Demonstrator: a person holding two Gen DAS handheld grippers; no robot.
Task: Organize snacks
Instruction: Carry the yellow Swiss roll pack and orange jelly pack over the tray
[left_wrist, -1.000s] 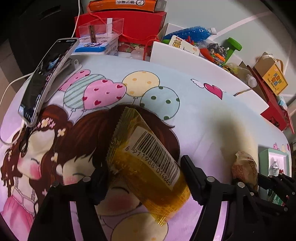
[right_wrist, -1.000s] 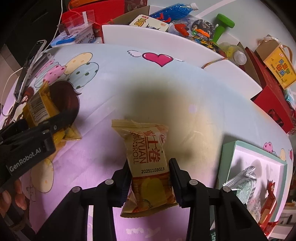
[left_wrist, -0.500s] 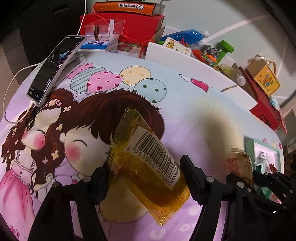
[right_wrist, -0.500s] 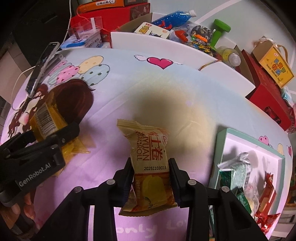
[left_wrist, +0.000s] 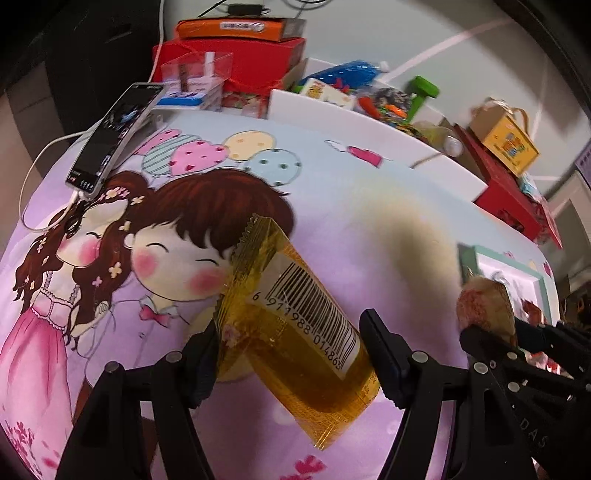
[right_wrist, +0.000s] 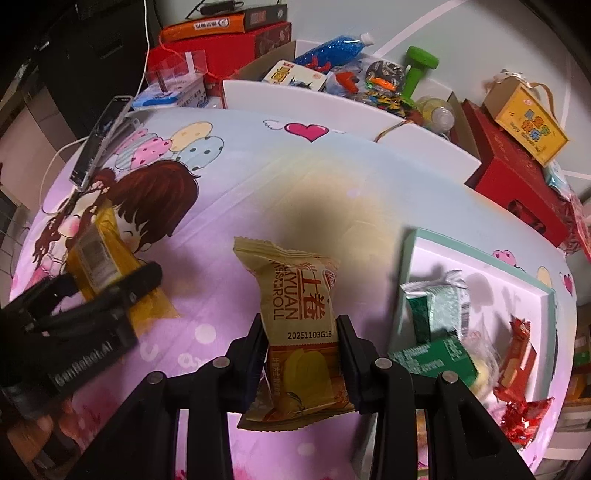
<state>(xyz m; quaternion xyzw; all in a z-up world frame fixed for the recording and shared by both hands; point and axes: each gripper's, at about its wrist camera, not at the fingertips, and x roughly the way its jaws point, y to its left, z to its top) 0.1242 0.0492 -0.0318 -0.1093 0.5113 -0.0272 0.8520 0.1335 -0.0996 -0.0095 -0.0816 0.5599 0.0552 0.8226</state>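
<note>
both tongs are closed on snacks: left tongs (left_wrist: 291, 354) pinch the yellow packet (left_wrist: 295, 328) askew, so it may slip; right tongs (right_wrist: 301, 347) grip the egg roll pack (right_wrist: 299, 314) near the tray (right_wrist: 410, 251).

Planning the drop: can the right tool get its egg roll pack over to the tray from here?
Probably yes. The right tool grips the egg roll pack, and the tray lies just to its right with bare cloth between; snacks already fill the tray's near end.

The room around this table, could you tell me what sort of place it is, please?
Probably a home, perhaps a child's room: a cartoon tablecloth, a box of toys behind it, and stacked gift boxes.
</note>
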